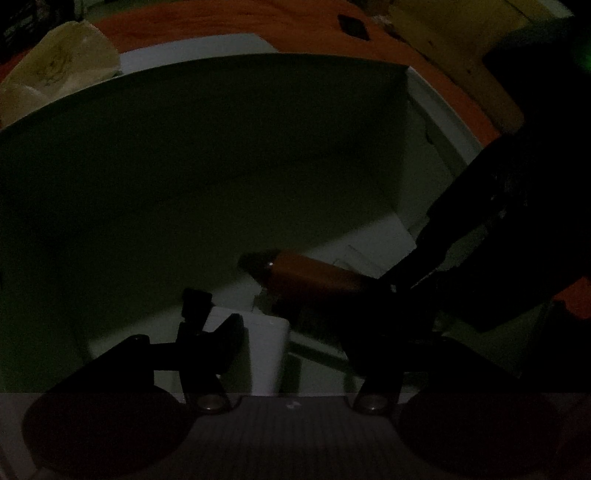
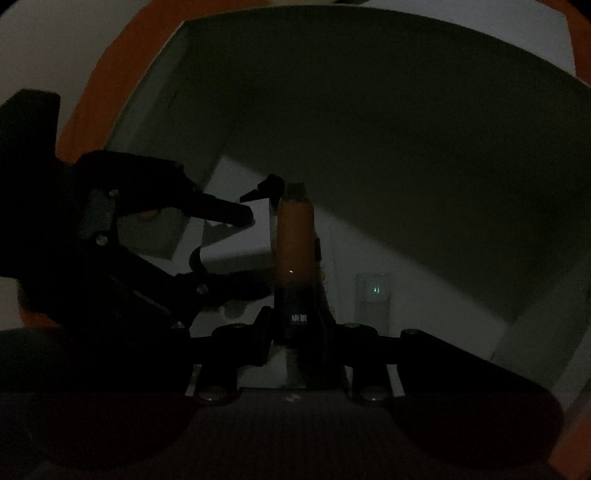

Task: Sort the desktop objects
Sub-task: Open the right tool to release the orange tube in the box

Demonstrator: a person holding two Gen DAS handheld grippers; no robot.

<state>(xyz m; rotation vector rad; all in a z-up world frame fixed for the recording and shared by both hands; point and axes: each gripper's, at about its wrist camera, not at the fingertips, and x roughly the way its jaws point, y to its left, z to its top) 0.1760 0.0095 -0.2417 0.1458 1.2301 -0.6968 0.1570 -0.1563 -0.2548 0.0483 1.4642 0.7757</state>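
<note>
The frames are very dark. Both grippers reach down into a white box. In the right wrist view my right gripper is shut on an orange marker with a dark tip, which points away from the camera. In the left wrist view that orange marker lies slanted, with the right gripper coming in from the right. My left gripper stands open around a white block on the box floor; a gap shows beside its right finger.
The box stands on an orange table. A small pale device with a green glint lies on the box floor. Outside the box are a beige crumpled thing, a dark item and a wooden piece.
</note>
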